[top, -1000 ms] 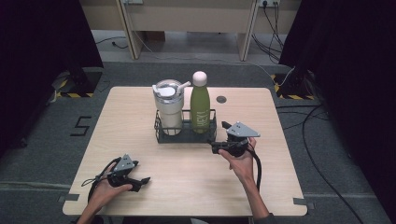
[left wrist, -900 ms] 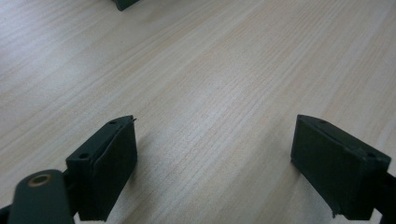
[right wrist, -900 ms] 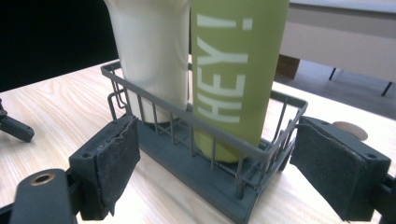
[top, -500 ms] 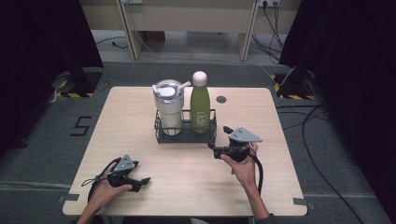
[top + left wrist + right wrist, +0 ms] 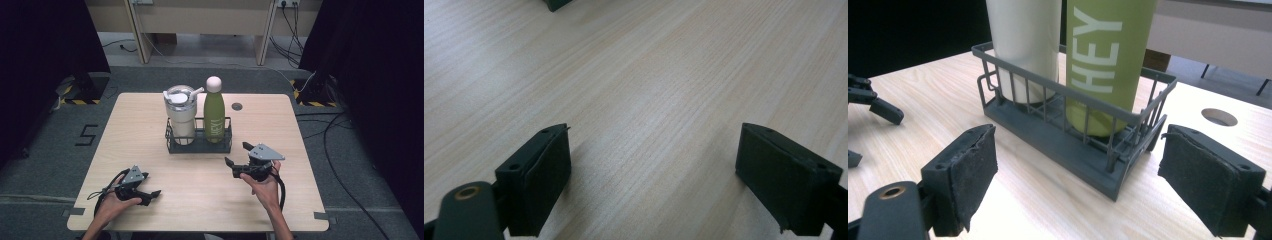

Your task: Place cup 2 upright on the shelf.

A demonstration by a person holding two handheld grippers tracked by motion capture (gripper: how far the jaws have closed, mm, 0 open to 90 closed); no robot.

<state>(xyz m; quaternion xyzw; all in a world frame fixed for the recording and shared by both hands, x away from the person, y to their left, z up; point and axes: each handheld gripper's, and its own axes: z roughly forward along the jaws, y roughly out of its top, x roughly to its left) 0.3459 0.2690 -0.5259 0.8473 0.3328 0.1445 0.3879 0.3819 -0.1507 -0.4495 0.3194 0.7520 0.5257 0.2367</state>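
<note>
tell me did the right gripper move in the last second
Yes. The right gripper has pulled back from the rack toward the person and the table's near edge. It is open.

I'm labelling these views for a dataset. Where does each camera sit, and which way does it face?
High view: above the person's side, looking forward and down at the table; both forearms, left gripper, right gripper.
Left gripper view: on that gripper, facing bare tabletop; open jaws.
Right gripper view: on that gripper, facing the basket; open jaws.
Shared: high and right views show the green bottle and tumbler.
</note>
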